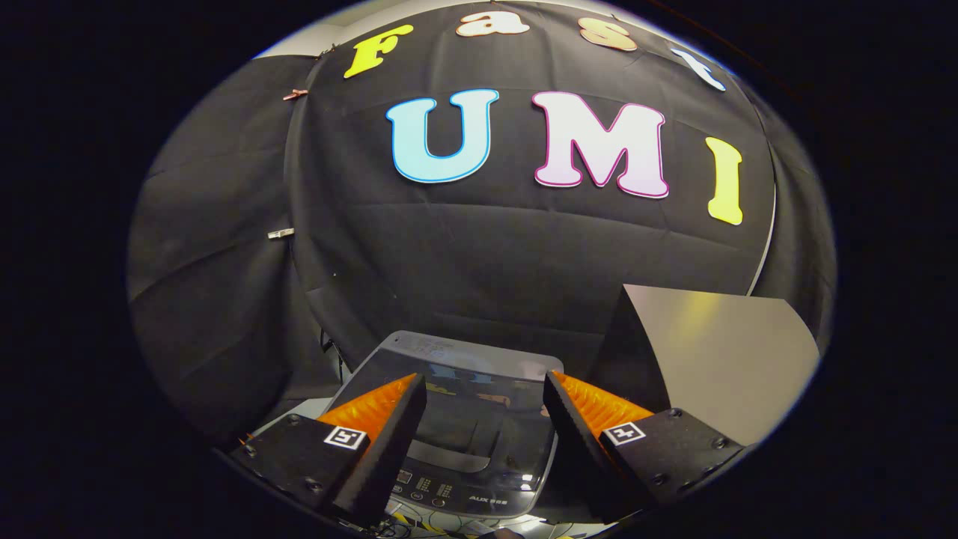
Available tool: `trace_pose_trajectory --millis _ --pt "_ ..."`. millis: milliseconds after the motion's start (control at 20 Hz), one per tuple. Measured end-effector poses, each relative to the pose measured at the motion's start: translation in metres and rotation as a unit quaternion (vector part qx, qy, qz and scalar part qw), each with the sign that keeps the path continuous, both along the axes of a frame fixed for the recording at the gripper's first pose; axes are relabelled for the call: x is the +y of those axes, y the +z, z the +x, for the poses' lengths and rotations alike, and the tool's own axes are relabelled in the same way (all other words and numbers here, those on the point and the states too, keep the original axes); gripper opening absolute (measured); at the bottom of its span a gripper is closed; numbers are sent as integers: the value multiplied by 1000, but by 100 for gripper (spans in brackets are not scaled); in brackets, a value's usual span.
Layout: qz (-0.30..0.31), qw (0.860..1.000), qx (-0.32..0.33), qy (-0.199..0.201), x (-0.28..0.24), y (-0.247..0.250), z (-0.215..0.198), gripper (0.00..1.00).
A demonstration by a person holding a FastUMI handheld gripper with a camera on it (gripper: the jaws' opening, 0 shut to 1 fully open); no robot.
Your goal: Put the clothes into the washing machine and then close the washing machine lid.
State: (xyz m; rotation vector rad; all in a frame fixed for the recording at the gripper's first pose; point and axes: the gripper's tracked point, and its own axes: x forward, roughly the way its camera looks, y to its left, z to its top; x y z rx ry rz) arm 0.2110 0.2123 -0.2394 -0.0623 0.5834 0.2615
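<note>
The gripper shows at the frame's bottom centre as two wedge-shaped fingers, black on their outer shells and ribbed orange on their upper faces. Each shell carries a small square black-and-white marker and what look like several dark screws near its corners.

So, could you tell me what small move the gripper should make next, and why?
Probably lower the open gripper toward the front edge of the washing machine lid. The lid looks shut below and ahead of the empty fingers, so clothes could not go in yet.
</note>
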Motion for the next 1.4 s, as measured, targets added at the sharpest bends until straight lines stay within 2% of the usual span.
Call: trace_pose_trajectory --millis 550,750,900,1100,1200,1400 --pt "12 996 -81 34 -31 63 -54 99" --pt "44 990 -129 43 -51 103 -86 98" --pt "62 985 -153 42 -73 124 -110 97" --pt "46 980 -189 34 -109 145 -137 97" --pt "58 977 -201 30 -122 155 -150 97" --pt "69 975 -212 7 -152 163 -177 97"
